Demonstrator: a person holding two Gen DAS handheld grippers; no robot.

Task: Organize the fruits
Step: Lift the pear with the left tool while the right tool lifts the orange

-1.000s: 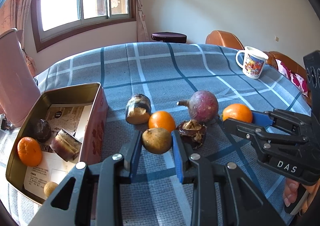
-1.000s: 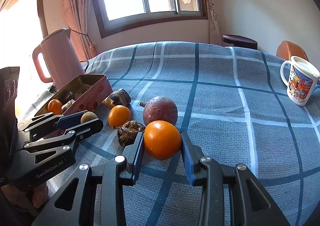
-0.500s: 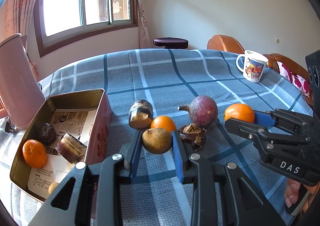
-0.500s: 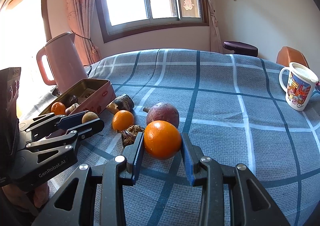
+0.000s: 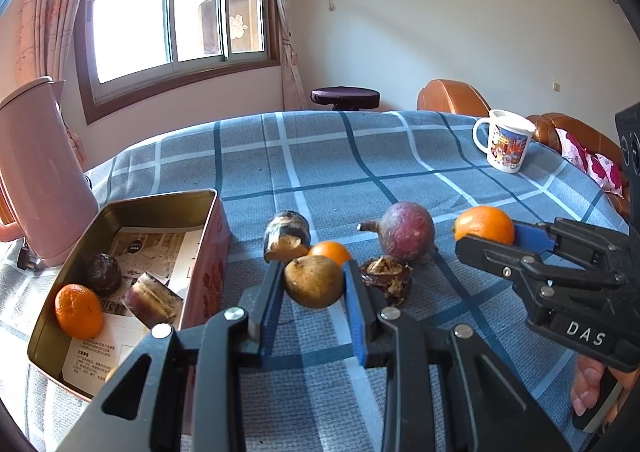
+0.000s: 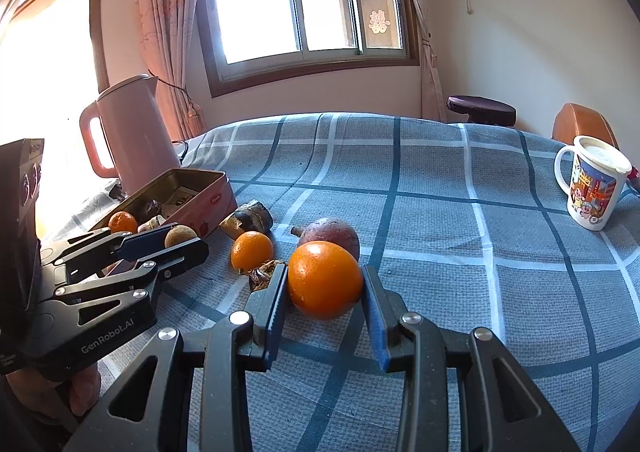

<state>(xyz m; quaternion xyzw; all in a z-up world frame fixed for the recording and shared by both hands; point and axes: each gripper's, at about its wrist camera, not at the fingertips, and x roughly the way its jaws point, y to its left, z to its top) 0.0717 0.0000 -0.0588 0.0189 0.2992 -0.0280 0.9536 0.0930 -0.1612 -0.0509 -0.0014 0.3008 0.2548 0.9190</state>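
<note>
Both claws tilted down over table (image 5: 400, 156), left claw (image 5: 314, 284) clamped on brown fruit (image 5: 314, 281), right claw (image 6: 325, 284) clamped on orange (image 6: 325, 279), four fruits loose on cloth, tin (image 5: 208, 252) holding three.

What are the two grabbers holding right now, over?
Left gripper shut on brown fruit. Right gripper shut on big orange. Tin open at left, nothing blocking it.
</note>
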